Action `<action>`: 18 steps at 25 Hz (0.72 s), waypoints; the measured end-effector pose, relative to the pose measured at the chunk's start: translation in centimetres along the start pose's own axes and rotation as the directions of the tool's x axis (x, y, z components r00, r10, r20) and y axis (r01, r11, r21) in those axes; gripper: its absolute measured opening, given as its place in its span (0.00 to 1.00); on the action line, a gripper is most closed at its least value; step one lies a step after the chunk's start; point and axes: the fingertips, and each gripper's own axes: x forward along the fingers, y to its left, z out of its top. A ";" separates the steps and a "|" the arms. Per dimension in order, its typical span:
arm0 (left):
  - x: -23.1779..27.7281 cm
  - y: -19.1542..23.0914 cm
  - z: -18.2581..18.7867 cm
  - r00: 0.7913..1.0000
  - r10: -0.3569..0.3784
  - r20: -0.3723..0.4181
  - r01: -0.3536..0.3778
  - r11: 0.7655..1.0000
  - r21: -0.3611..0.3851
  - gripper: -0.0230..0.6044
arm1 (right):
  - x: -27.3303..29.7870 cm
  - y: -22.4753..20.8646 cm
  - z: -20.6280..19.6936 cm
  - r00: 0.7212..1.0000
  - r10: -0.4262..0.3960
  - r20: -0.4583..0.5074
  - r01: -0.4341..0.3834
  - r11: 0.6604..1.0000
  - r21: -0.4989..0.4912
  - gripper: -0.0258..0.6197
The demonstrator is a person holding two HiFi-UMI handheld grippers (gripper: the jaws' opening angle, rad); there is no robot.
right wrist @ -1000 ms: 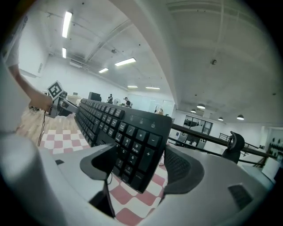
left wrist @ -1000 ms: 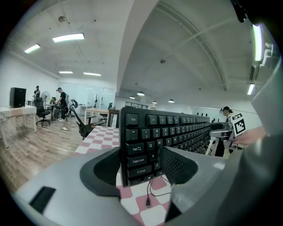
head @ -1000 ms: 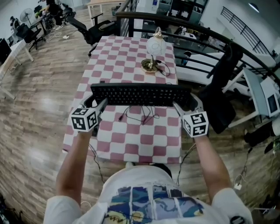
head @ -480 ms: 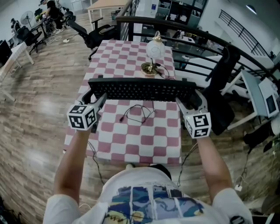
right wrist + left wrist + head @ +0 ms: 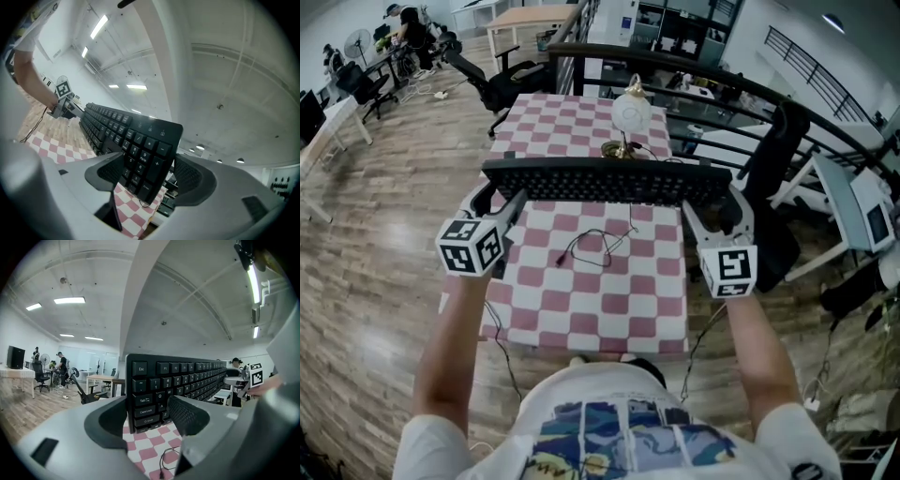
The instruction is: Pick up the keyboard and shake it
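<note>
Left gripper (image 5: pixel 494 199) and right gripper (image 5: pixel 720 202) fingers clamp the keyboard (image 5: pixel 605 180) ends; hard shaking could knock the lamp (image 5: pixel 630 117) just beyond it.

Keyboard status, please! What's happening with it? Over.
Left tool, right tool: each clamped on one keyboard end. Keyboard held above table, cable trailing down. Lamp stands behind it.
</note>
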 end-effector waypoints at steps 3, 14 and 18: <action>0.1 -0.1 0.7 1.000 -0.009 0.016 0.009 1.000 0.006 0.47 | -0.3 -0.5 0.9 1.000 -0.021 0.020 0.022 0.999 -0.024 0.56; 0.2 0.0 2.2 0.999 -0.005 0.040 0.004 0.999 0.039 0.47 | -0.3 -1.2 2.5 0.996 -0.072 0.058 0.076 0.995 -0.064 0.56; -0.1 0.1 2.9 0.998 -0.004 0.056 0.001 0.999 0.048 0.47 | -0.7 -1.2 3.2 0.994 -0.092 0.067 0.098 0.990 -0.098 0.56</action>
